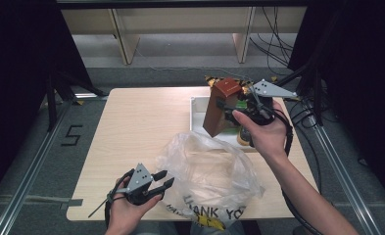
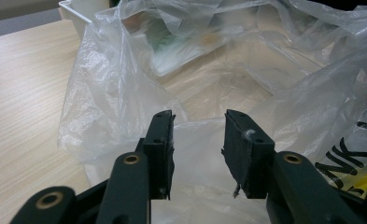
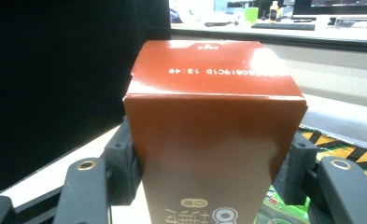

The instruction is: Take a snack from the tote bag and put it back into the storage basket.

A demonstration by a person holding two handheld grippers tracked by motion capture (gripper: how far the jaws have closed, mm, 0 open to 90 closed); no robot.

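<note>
Left gripper: at the table's near edge, left of centre; jaws apart, nothing pressed between them, film of the bag just ahead of the pads.
Bag: clear plastic, slumped open along the near edge, mouth facing up and toward the far side; black print reads "THANK YO…", the rest tucked over the edge.
Right gripper: held up over the tray, jaws clamped on the box's two sides.
Box: reddish-brown carton, in the air above the tray's near-left corner, long axis near upright, tilted a little.
Key relation: bag mouth lies nearer and left of the box, so I judge the carton must come toward the near edge and go down long-axis first; the left gripper is the nearer one to the bag's rim.
Writing: the box's top flap carries an upside-down stamp ending "13:49"; white characters lower on its front, cut off.
Tray: white, far-right part of the table, green packaging inside.
</note>
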